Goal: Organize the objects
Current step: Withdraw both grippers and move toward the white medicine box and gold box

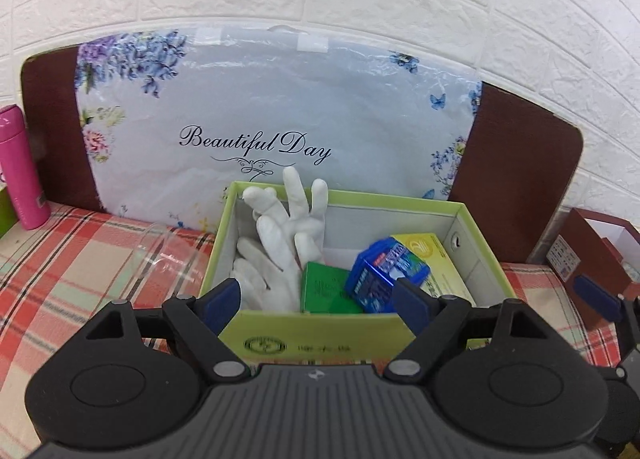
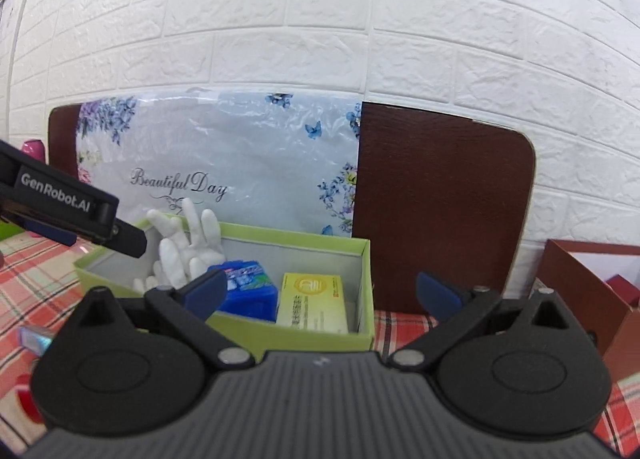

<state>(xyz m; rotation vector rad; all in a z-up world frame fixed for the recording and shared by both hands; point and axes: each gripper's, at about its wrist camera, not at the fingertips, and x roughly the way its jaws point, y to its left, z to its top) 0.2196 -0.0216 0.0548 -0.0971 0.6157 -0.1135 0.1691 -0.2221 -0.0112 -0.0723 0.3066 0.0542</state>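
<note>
An open green box stands on the plaid cloth. It holds white gloves, a green packet, a blue packet and a yellow box. My left gripper is open and empty, its fingers just above the box's near wall. My right gripper is open and empty, in front of the box's right end. The gloves, blue packet and yellow box show there too. The left gripper's body reaches in from the left.
A floral "Beautiful Day" bag leans on a brown board against the brick wall. A pink bottle stands at the left. A clear glass lies left of the box. A brown-red box stands at the right.
</note>
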